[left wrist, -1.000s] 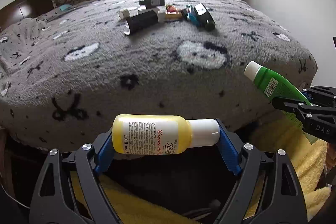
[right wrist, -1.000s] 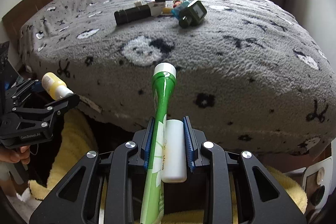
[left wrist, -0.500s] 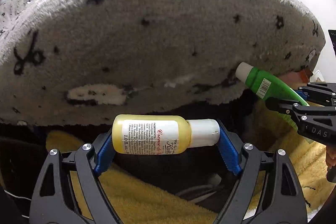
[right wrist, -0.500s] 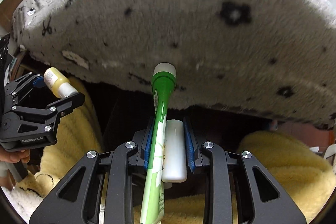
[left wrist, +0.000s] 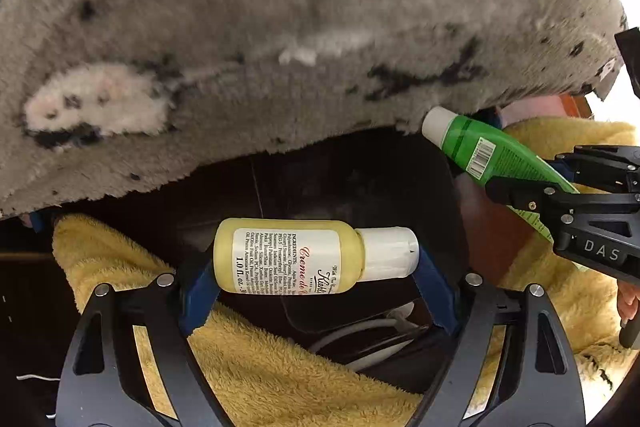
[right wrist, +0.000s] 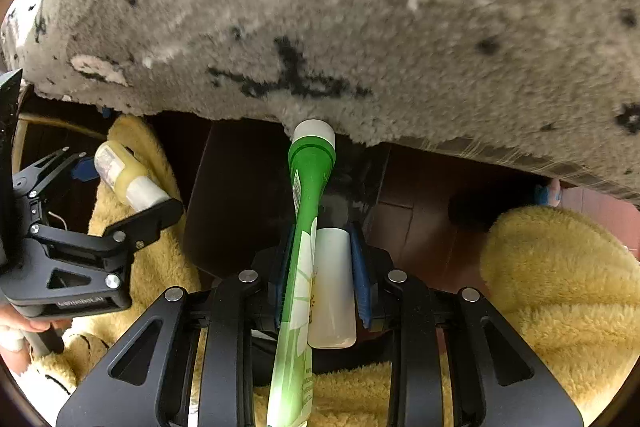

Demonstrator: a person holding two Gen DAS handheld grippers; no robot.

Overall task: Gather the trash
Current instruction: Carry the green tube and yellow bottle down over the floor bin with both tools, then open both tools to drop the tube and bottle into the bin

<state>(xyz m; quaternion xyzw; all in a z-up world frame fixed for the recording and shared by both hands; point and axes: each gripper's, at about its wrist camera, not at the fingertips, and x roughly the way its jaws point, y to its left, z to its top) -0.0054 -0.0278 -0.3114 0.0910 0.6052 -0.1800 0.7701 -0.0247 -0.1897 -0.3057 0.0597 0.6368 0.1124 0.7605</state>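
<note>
Three pieces of trash are in our grippers as we hang over the dark gap below the edge of the grey blanket [left wrist: 280,27]. Our left gripper [left wrist: 316,267] clamps the yellow lotion bottle [left wrist: 288,255] end to end, base on one blue pad and white cap on the other, so its jaws stand wide yet are gripping. Our right gripper [right wrist: 324,279] is closed tight on two things side by side: the green tube [right wrist: 308,195], which sticks out well past the fingertips, and the small white bottle [right wrist: 332,291] pressed against it.

We judge the step in hand to be dropping these into the dark bin [left wrist: 352,179] that seems to sit between folds of the yellow towel [left wrist: 260,367]; its rim is hard to make out. To do it well, we should centre each gripper over the dark opening and not over the towel, since the plush would catch anything that lands on it. The long tube will tip as it leaves the pads, so we point its cap into the opening first. We release one gripper at a time, keeping the two apart, and open the right jaws fully so the white bottle does not hang on a pad.
</note>
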